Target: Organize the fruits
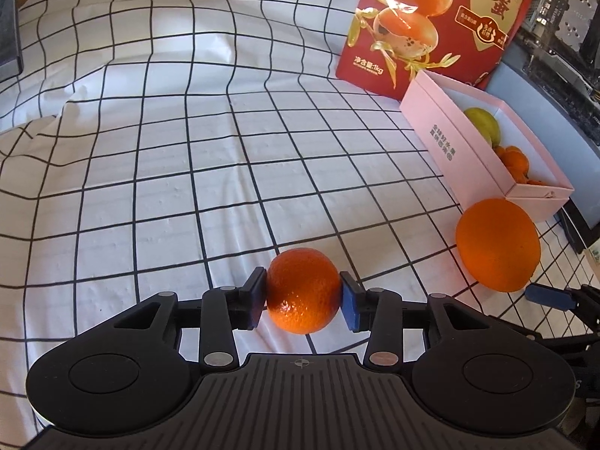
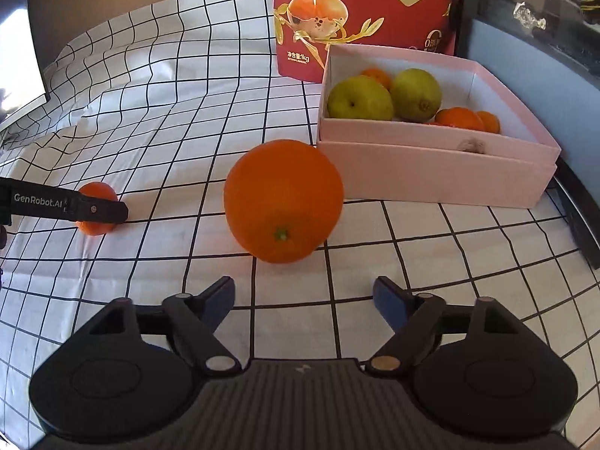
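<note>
Left hand-held gripper (image 1: 303, 296), seen from its own wrist camera: both blue pads press on one small mandarin (image 1: 303, 290), one pad on each side, so I am pinching it. It sits low over the checked cloth (image 1: 150, 157) that covers the surface. One large orange (image 1: 498, 244) lies on the cloth to the right, just in front of the near corner of the pink box (image 1: 442, 138). Inside that box, from this angle, I count one green fruit (image 1: 483, 124) and a cluster of small orange fruits (image 1: 515, 161); their number cannot be told here. One red printed bag (image 1: 431, 26) stands upright behind the box. A blue pad of my right hand-held gripper (image 1: 545, 296) shows at the right edge.

Right wrist camera: my right hand-held gripper (image 2: 303, 302) has its pads spread wide with nothing between them. The large orange (image 2: 283, 200) rests on the cloth (image 2: 168, 112) just ahead of the fingers, stem end facing the camera, near the pink box (image 2: 431, 172) but whether it touches the wall I cannot tell. In the box I count two green fruits (image 2: 360, 98) and three small orange fruits (image 2: 459, 118) visible, one of them behind the green pair. The red bag (image 2: 375, 7) stands behind. At far left, one finger of the left hand-held gripper (image 2: 95, 208) crosses the small mandarin (image 2: 98, 191).
</note>
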The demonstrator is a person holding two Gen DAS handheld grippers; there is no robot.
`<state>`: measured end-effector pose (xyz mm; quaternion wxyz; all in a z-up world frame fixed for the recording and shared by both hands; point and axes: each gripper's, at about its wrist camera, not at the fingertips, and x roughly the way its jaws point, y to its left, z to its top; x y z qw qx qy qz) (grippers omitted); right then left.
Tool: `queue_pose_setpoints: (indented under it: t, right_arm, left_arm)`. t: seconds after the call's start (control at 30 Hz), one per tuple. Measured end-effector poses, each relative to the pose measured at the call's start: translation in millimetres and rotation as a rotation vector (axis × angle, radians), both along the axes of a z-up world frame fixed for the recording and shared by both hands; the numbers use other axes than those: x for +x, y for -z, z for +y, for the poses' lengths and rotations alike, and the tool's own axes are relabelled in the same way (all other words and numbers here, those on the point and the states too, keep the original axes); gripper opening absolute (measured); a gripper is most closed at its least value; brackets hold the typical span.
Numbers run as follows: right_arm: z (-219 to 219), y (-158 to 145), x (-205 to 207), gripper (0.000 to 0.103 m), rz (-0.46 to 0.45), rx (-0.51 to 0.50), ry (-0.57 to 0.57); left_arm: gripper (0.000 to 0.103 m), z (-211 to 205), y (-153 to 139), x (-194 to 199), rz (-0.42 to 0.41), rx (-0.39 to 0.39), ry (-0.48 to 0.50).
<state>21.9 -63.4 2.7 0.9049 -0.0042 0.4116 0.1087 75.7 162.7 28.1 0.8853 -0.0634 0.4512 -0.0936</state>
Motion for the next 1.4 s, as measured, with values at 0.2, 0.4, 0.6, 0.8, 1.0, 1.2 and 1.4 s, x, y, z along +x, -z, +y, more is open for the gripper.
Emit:
queue_pose_setpoints:
  t: [0.2,0.4,0.6,0.8,1.0,1.2,1.4]
  right_arm:
    - [2.4,4.9,-5.9,0.103,-0.013,0.017,-0.001]
    - [14.6,8.9,-10.4,0.103,-0.037,-0.058,0.03]
    - [8.6,7.1,-6.7,0.103,-0.028,-0.044,-0.013]
    - [-8.9,-12.3,7.9,0.094,0.021,0.109,-0.036]
    - [-2.9,-32.9,27.7,0.094,-0.062,0.054,-0.009]
    - [11.0,-23.5,45.5,0.089,-0.037,0.016,-0.026]
    - [22.5,-20.8,41.5,0.072,-0.055,-0.064,-0.032]
  left_arm:
    - [0.045,0.3,-0.9,-3.3,-0.012,0.006,-0.006]
    - [0.045,1.6,-0.7,-4.2,-0.023,-0.001,-0.023]
    - [0.044,9.2,-0.5,-13.2,-0.02,-0.034,-0.042]
    - [0.043,18.2,-2.0,-38.2,0.0,-0.063,-0.077]
    - [0.043,15.7,-10.3,-69.9,-0.013,-0.107,-0.058]
    - [0.043,4.8,-17.5,-82.2,-0.01,-0.115,-0.008]
    - [0.043,-15.9,-8.7,-85.1,0.041,-0.121,0.071]
